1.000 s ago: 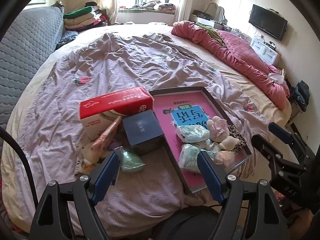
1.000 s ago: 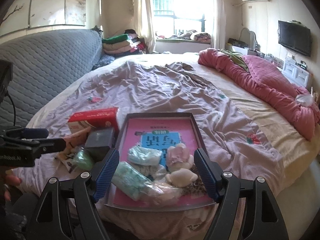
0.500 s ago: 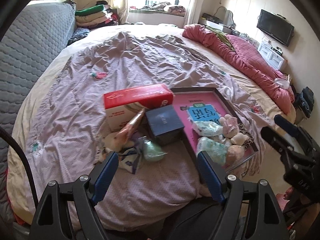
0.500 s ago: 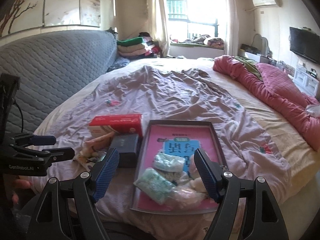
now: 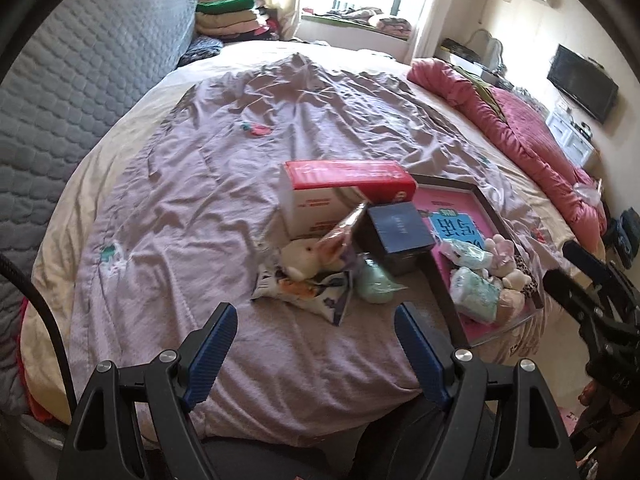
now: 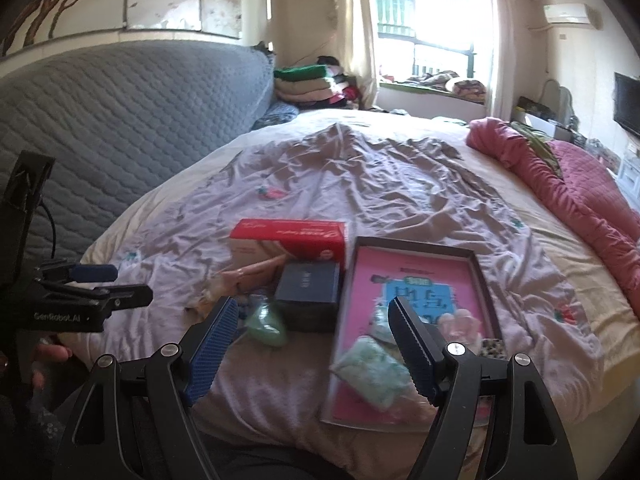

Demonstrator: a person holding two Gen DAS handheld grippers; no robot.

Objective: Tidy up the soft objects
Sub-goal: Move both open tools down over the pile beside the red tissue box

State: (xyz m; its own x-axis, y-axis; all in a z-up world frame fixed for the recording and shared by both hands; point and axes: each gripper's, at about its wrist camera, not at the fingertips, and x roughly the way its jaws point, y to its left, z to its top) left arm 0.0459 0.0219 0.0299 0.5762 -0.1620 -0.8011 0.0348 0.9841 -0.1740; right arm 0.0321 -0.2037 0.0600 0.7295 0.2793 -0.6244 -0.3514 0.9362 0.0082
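Note:
A dark-rimmed pink tray (image 5: 486, 204) (image 6: 412, 258) lies on the bed's near edge and holds pale green packets (image 5: 474, 290) (image 6: 370, 364), a pink plush (image 5: 500, 250) and a leopard-print piece (image 5: 526, 276). Left of it a white plush rabbit (image 5: 304, 258) lies on a printed pouch (image 5: 308, 294), beside a green soft lump (image 5: 376, 280) (image 6: 266, 322). My left gripper (image 5: 316, 332) hangs open, empty, just short of the pouch. My right gripper (image 6: 312, 328) is open and empty over the bed edge between the lump and the tray.
A red-and-white carton (image 5: 340, 192) (image 6: 290, 240) and a dark blue box (image 5: 400, 232) (image 6: 308, 286) stand behind the soft things. A pink quilt (image 5: 532, 144) lies along the right side, a grey padded headboard (image 6: 120, 112) on the left. Wrinkled lilac sheet (image 5: 180, 220) stretches to the left.
Both grippers have slid left along the bed's near edge, so the tray and boxes drifted right in both views. The rabbit and pouch came into full sight. Jaws unchanged.

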